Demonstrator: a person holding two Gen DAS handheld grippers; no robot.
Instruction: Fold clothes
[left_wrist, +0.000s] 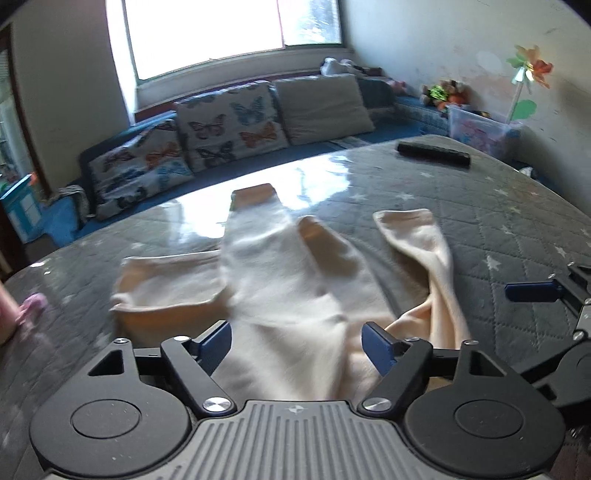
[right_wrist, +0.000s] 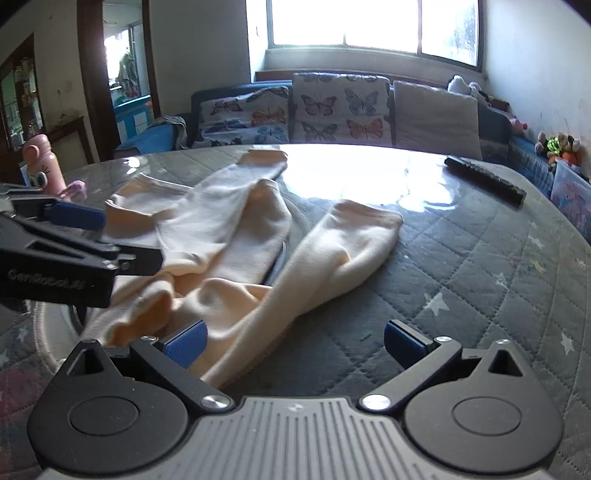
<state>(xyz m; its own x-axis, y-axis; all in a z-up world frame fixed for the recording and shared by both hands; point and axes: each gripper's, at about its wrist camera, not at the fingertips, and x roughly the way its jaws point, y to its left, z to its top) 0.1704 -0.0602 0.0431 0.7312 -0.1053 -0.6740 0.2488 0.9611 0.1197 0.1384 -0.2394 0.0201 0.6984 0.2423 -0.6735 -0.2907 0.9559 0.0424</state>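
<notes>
Viewing from the left wrist, the left gripper (left_wrist: 297, 341) is seen with jaws apart over the cream garment (left_wrist: 295, 280) (soft, light, limp) on the quilted table (left_wrist: 498, 206). From the right wrist, the right gripper (right_wrist: 295, 341) is parted, ungripped; hems are judged best.

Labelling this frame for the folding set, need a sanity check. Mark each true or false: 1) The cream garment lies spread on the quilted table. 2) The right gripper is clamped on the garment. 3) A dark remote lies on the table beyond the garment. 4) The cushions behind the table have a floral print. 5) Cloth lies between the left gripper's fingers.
1) True: the cream garment lies loosely spread on the quilted table.
2) False: the right gripper stands open, pressing nothing.
3) True: the remote lies at the far side.
4) False: the cushions show butterflies.
5) True: cloth lies between the left gripper's fingers.
</notes>
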